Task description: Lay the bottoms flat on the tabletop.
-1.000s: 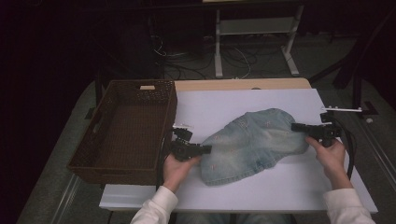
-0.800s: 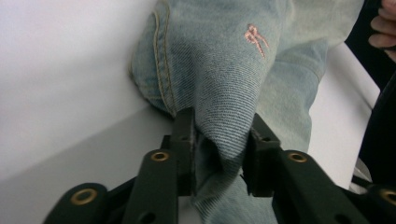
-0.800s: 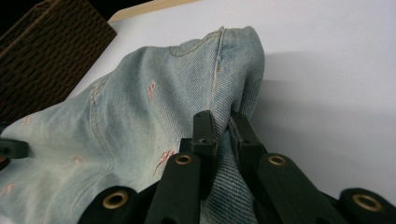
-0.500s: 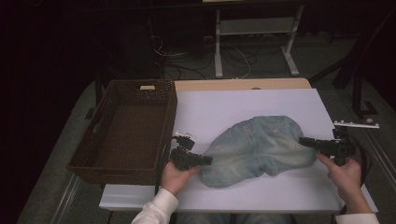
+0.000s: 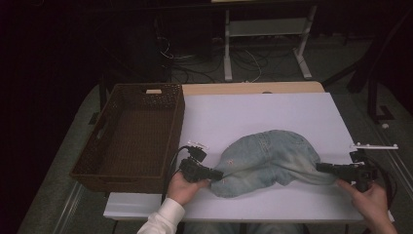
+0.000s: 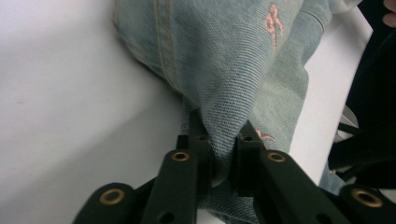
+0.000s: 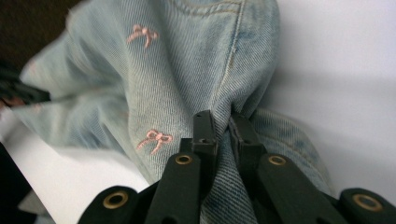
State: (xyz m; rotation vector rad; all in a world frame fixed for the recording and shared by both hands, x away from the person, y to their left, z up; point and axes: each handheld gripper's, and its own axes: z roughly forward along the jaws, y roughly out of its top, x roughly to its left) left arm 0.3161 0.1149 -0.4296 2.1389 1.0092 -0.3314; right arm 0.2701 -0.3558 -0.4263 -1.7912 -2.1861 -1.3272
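The left tool (image 6: 219, 156) has just been closing its jaws, and they now pinch a fold of the light-blue denim garment (image 6: 233, 70), the cloth bunched tight between the pads. In the high view this left tool (image 5: 216, 174) sits at the garment's near-left edge, just beside the front corner of the brown wicker basket (image 5: 129, 134). The right tool (image 7: 223, 126) is likewise clamped on a gathered fold of denim, near a small pink embroidered bow (image 7: 155, 138); from above, the right tool (image 5: 324, 168) holds the garment's right end. Compared with a second ago, the right hand (image 5: 372, 200) has pulled its end outward and toward the near edge of the white tabletop (image 5: 253, 109), so the denim garment (image 5: 268, 161) lies longer and lower across the tabletop than before. With both ends now gripped, the garment looks ready to be stretched flat or lifted; the basket is empty, well placed to receive it.
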